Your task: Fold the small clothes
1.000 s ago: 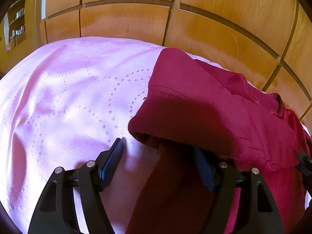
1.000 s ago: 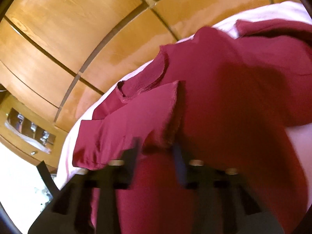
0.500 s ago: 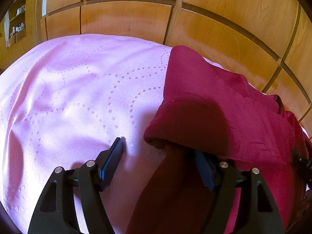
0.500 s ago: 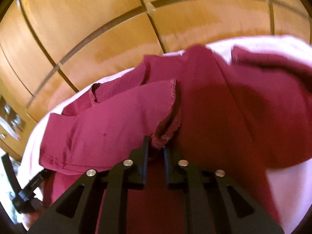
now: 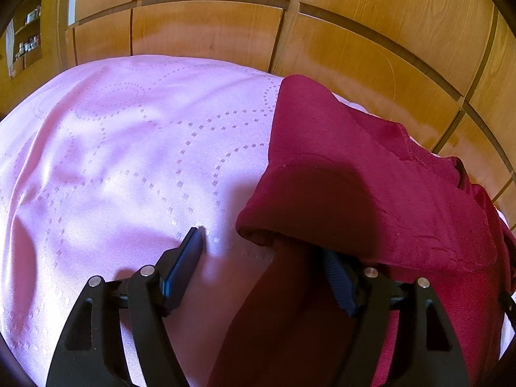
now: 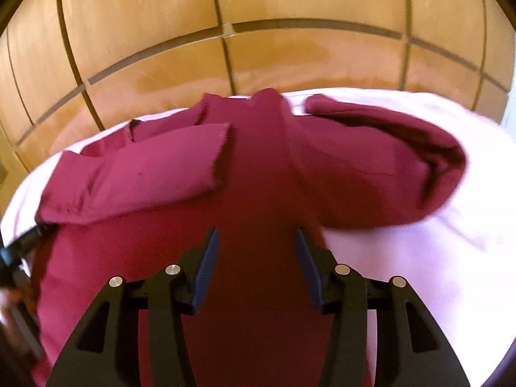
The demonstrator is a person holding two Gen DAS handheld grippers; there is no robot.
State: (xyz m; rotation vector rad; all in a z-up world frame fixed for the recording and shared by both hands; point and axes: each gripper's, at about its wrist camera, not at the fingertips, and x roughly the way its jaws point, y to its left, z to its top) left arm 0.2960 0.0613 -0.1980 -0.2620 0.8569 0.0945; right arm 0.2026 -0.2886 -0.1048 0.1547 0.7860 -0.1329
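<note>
On the pink bedspread (image 5: 135, 148), beside wooden panelling (image 6: 290, 58), lies the maroon garment (image 6: 258, 193); its sleeve (image 6: 142, 174), pinched by the right gripper (image 6: 254, 258) a moment ago, now rests folded across the body. That gripper's jaws are opening with nothing between them; the left gripper (image 5: 267, 258) stays wide, one finger under a draped fold, gripping nothing; one fold judged complete.

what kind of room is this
Probably a bedroom: a maroon garment lies on a pink patterned bedspread, with wooden wardrobe-like panels behind and a small shelf of bottles at the far left.
</note>
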